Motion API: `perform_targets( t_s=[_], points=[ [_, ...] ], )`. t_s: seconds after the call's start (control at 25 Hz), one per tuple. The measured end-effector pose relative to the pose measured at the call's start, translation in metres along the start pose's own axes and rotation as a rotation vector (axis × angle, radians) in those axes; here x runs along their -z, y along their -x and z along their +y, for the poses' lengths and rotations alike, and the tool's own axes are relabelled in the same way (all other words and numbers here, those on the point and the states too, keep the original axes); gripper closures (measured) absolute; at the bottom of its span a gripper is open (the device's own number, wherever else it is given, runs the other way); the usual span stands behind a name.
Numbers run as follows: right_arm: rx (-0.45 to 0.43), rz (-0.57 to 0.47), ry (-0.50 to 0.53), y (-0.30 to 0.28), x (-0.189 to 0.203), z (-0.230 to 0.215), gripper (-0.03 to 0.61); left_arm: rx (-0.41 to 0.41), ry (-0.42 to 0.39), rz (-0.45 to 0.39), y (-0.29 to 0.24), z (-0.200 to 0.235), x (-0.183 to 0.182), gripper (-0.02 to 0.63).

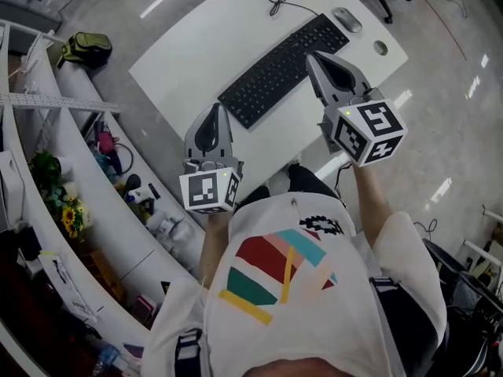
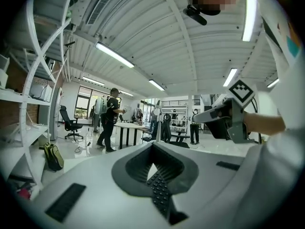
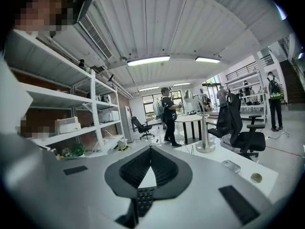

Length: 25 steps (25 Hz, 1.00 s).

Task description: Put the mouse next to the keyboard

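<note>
Both tools hang clenched and empty above the white table [image 1: 189,57]: the left tool [image 1: 214,113] at centre frame, the right tool [image 1: 314,60] over the black keyboard [image 1: 283,69]. The grey mouse [image 1: 346,19] lies untouched at the upper right of the frame, near the keyboard's far end. Nothing of the task looks begun; the mouse has yet to be grasped and placed.

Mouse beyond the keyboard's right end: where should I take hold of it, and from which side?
Take the mouse across its two long sides, near mid-length, coming down from above with the right gripper, the nearer one. It lies flat, a low rounded oval, clear of the keyboard, so both sides look free. The fingers are shut: open them first.
</note>
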State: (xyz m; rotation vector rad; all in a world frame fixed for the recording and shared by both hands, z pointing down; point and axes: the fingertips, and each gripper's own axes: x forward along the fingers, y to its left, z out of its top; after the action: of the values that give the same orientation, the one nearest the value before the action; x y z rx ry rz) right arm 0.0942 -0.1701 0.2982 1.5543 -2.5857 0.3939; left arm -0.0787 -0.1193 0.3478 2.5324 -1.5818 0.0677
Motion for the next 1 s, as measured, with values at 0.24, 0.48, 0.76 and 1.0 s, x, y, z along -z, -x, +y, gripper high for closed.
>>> perform_targets(
  t_s=[0.24,0.48,0.76,1.0],
  points=[
    [-0.031,0.008,-0.022,0.022,0.034,0.086,0.566,0.034,-0.027,-0.045,0.037,0.009,-0.024,0.569],
    [-0.053,0.043,-0.019,0.027,0.058,0.127,0.566,0.065,-0.037,-0.074,0.049,0.01,-0.035,0.569],
    [-0.062,0.048,-0.006,0.029,0.054,0.126,0.566,0.076,-0.022,-0.083,0.04,0.005,-0.04,0.569],
    [-0.07,0.059,0.003,0.026,0.051,0.11,0.566,0.075,-0.013,-0.08,0.023,-0.004,-0.041,0.569]
  ],
)
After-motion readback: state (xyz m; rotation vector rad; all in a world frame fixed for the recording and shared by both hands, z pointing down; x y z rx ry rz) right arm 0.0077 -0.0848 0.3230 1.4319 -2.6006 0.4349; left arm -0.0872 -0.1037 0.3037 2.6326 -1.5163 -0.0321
